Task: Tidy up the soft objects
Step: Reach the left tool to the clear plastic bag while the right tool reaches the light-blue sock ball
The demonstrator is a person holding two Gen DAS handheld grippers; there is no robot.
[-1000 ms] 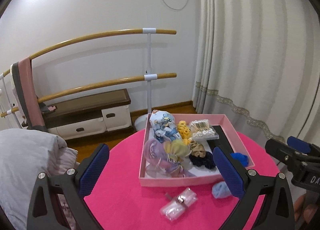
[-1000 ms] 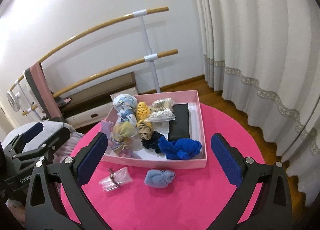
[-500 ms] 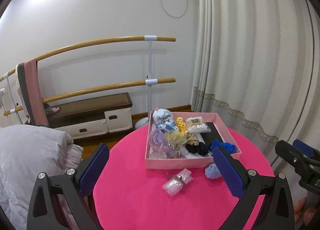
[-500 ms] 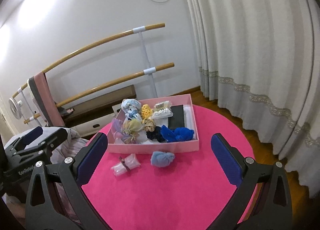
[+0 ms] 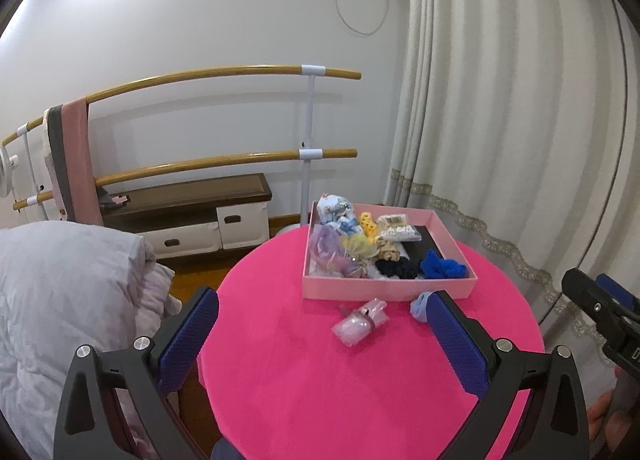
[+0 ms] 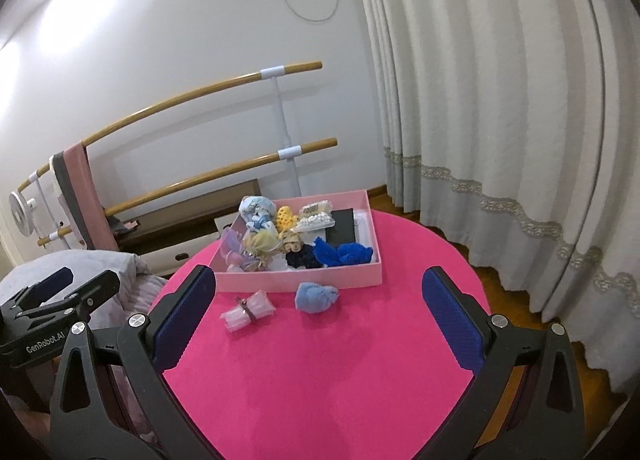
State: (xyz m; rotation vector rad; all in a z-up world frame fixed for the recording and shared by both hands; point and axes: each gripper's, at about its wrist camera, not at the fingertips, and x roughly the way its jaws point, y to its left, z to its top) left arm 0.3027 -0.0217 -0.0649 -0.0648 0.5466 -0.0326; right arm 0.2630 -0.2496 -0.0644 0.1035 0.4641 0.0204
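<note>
A pink box [image 5: 384, 288] [image 6: 304, 280] sits at the far side of a round pink table [image 5: 320, 380] [image 6: 320, 380]. Several soft scrunchies and hair pieces fill it, among them a royal blue one [image 5: 442, 266] [image 6: 344, 254]. In front of the box lie a light blue scrunchie [image 5: 419, 304] [image 6: 316, 296] and a clear pink wrapped piece [image 5: 360, 326] [image 6: 248, 310]. My left gripper [image 5: 324, 328] and right gripper [image 6: 316, 314] both stand open and empty, well back from the box over the near half of the table.
A grey duvet [image 5: 60, 300] lies left of the table. Wooden barre rails [image 5: 200, 75] and a low bench with drawers [image 5: 188, 211] stand along the far wall. White curtains [image 5: 520, 119] hang on the right. The other gripper shows at each view's edge.
Both grippers have pulled back and risen away from the box, so the table and its objects look smaller and farther. The objects have not moved.
</note>
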